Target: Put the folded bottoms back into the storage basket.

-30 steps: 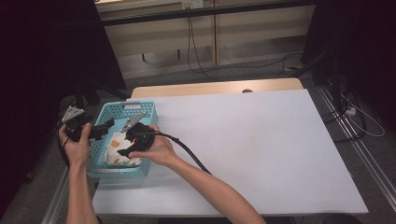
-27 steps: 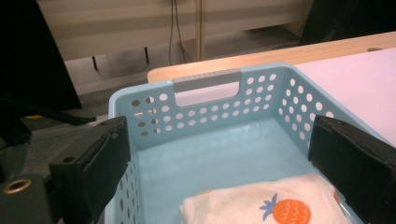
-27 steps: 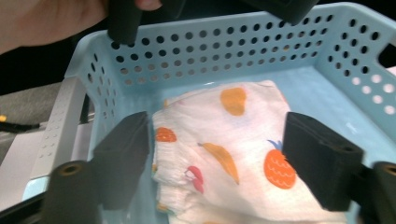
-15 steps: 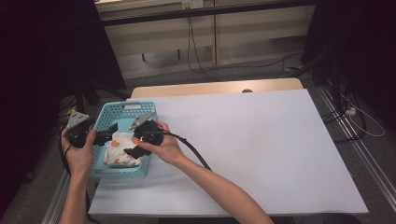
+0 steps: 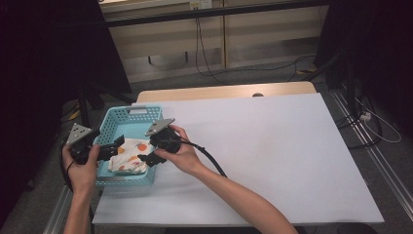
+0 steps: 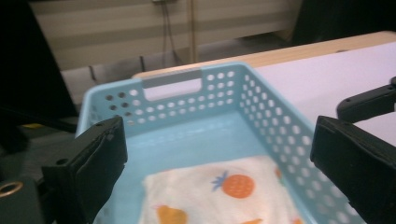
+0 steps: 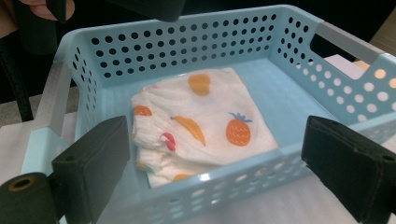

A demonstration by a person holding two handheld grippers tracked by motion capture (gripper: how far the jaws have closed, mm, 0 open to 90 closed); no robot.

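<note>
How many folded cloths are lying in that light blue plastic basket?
1: a white folded cloth with an orange fruit print lies on the floor of the light blue perforated plastic basket, toward its near end. Anything tucked beneath it would be hidden.

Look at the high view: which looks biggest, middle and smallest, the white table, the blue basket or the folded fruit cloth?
1. White table, by far the largest.
2. Blue basket, clearly smaller.
3. Folded fruit cloth, smallest; it lies inside the basket.

light: even overhead, white surface (image 5: 272, 146) bright, no glare | surroundings: dark at both sides | shadows: soft | focus: near fingers (image 7: 93, 168) blurred
</note>
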